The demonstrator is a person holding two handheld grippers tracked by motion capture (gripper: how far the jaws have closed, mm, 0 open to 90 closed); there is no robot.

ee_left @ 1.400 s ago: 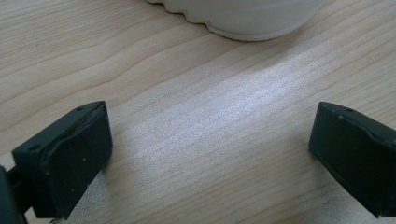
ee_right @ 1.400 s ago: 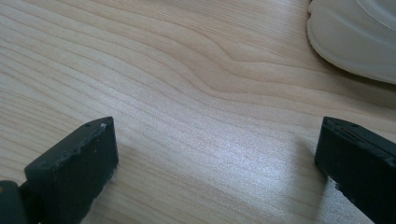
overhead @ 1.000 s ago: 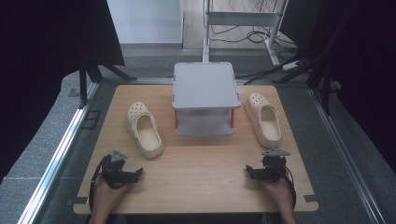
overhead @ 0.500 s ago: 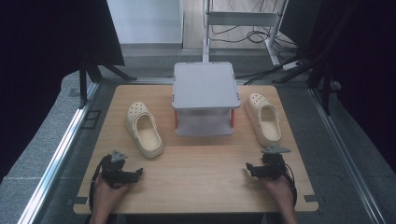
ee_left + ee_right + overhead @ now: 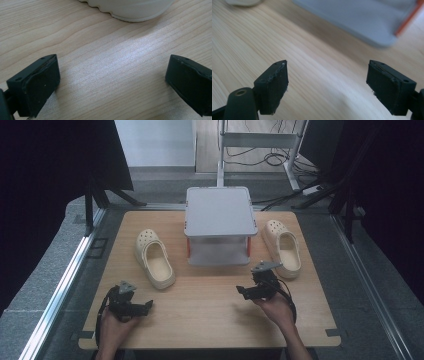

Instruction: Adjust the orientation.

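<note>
On the wooden table [image 5: 210,310], going from left to right in the high view, the left gripper [image 5: 145,305] sits low near the front-left corner, held in the person's left hand [image 5: 114,330]; its jaws point to the right over bare wood; the left gripper view shows them spread wide with nothing between them, wood grain below and the rounded cream edge of a clog at the top; just beyond and a little right of that gripper lies the left cream clog [image 5: 154,258], its perforated toe pointing away and its heel end nearest the gripper, apart from it; at the middle of the far half stands a grey lidded storage box [image 5: 220,224] with an orange clasp [image 5: 188,248] at its left front corner; the right gripper [image 5: 241,291] is held in the right hand [image 5: 276,309] just in front of the box's right front corner, raised off the wood, its jaws turned to the left; the right gripper view shows them parted wide and empty, with the blurred grey box and an orange clasp [image 5: 408,17] above them; to the right of the box lies the right cream clog [image 5: 283,248], toe pointing away, close beside the grey plate on top of that gripper
</note>
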